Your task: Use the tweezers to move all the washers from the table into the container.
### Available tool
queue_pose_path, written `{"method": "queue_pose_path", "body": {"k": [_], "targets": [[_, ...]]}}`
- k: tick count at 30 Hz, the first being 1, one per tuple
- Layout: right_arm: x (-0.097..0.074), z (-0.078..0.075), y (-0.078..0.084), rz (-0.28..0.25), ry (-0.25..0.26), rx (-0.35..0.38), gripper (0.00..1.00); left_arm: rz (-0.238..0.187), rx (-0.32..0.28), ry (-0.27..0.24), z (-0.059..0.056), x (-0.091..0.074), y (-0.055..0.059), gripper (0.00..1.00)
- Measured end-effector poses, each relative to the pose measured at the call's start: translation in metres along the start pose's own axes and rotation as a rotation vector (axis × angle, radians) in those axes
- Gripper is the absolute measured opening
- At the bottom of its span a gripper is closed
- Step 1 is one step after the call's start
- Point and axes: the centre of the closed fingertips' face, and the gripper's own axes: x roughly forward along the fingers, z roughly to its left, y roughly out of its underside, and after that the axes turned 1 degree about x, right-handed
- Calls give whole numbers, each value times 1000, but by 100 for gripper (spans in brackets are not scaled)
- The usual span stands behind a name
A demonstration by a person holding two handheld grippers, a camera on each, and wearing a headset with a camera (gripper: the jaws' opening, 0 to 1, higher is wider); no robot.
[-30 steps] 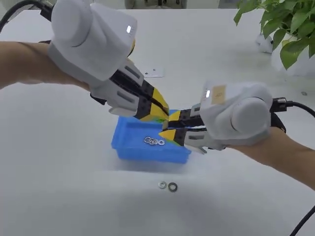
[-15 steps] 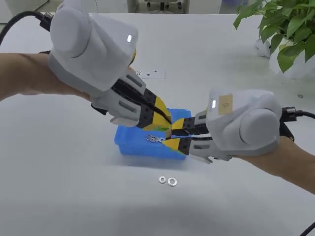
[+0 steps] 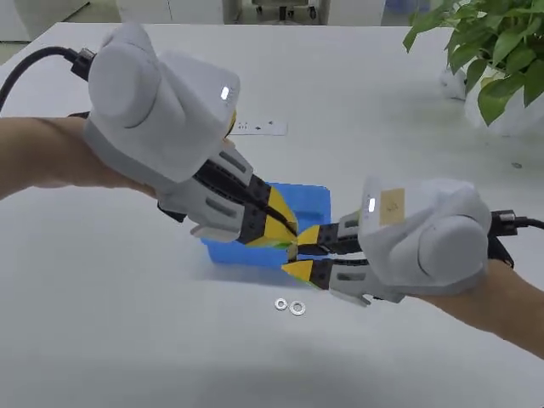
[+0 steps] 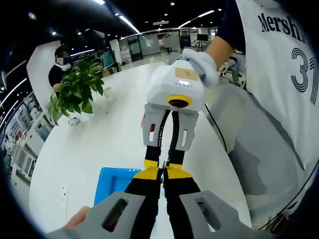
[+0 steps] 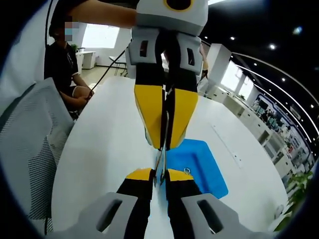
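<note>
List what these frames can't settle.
- Head view: container interior, hidden behind left claw and right claw; washer count inside unknown.
- Right gripper view: tweezers tips buried between the claws.
- Head view: two table washers, too small for detail.

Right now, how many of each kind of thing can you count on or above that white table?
Loose washers: 2
Blue container: 1
Tweezers: 1
Grippers: 2 (left gripper, right gripper)
Potted plant: 1
Total: 7
Washers inside the container: too hidden to count.
</note>
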Motion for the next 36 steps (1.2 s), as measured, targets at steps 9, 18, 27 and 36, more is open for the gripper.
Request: {"method": "queue_pose_path", "body": {"k": [9, 18, 27, 36], "targets": [[8, 20, 10, 15, -39, 16, 11, -9, -64, 22, -14, 8, 13, 6], [20, 29, 20, 29, -77, 39, 11, -8, -110, 30, -18, 15, 29, 6], [24, 29, 25, 34, -89, 59, 11, -1, -118, 44, -16, 17, 35, 6], [29, 22, 29, 41, -78, 58, 11, 0, -112, 28, -10, 20, 39, 6]]}}
